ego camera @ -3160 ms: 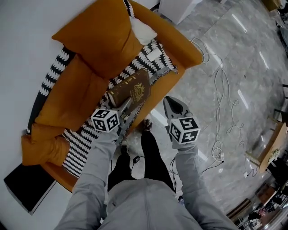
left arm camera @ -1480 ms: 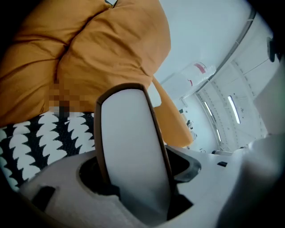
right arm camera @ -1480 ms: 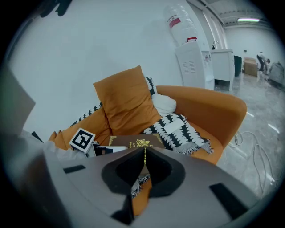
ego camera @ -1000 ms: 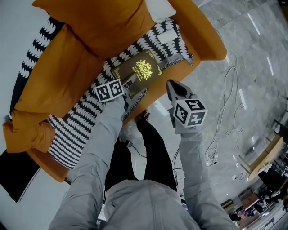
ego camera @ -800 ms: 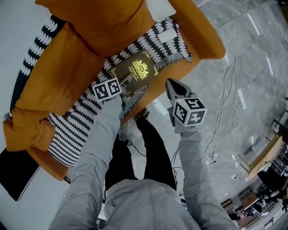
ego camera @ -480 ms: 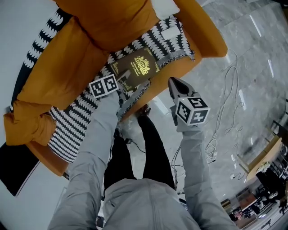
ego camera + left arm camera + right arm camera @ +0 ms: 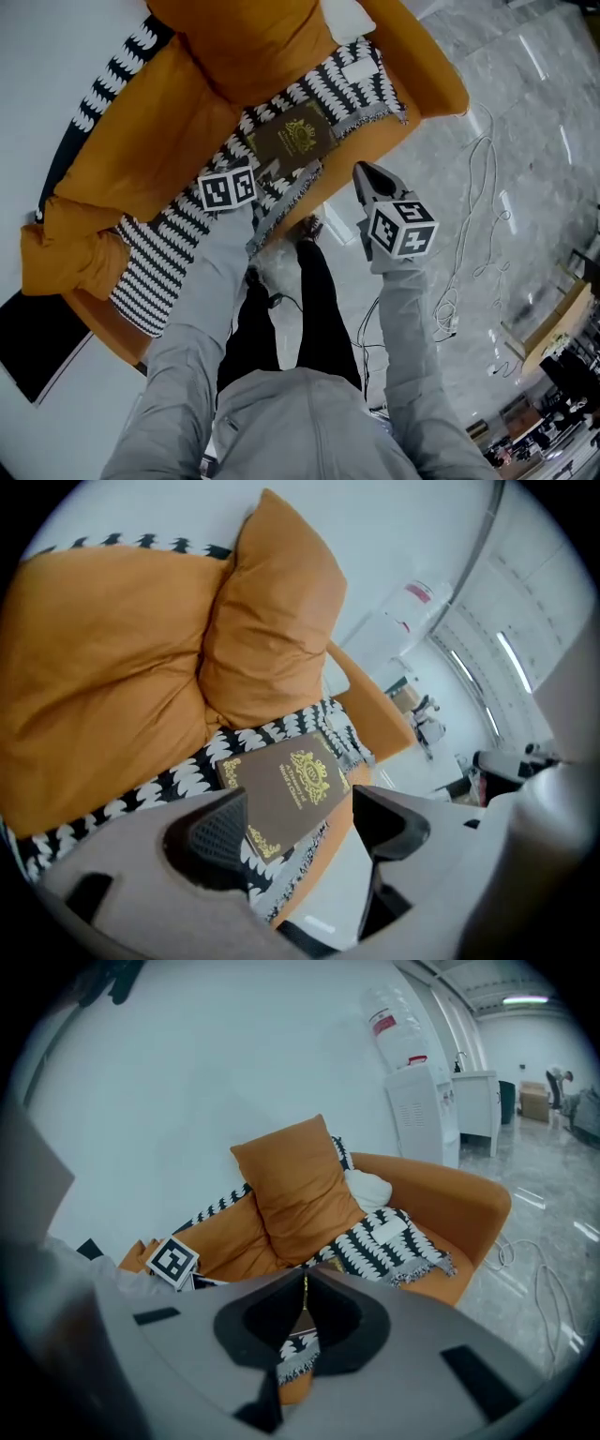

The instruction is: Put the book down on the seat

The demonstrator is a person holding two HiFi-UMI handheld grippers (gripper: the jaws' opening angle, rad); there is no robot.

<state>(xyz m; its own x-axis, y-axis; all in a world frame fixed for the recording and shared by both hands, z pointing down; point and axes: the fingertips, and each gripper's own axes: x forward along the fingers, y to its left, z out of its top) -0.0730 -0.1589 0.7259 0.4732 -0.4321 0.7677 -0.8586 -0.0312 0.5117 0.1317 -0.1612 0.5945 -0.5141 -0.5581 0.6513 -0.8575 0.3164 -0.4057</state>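
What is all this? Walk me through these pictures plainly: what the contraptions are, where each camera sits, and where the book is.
There is no robot here. A person in grey sleeves holds a two-jaw gripper in each hand, and the marker cubes are part of those grippers. The head view comes from a camera on the person's head, looking steeply down. The other two views ride on the grippers and look along their jaws.

Below is an orange sofa with an orange cushion and a black-and-white blanket over its seat. The brown book lies flat on that blanket.

The left gripper has its jaws apart near the book and is not clamped on it. The right gripper is shut and empty, off to the side.
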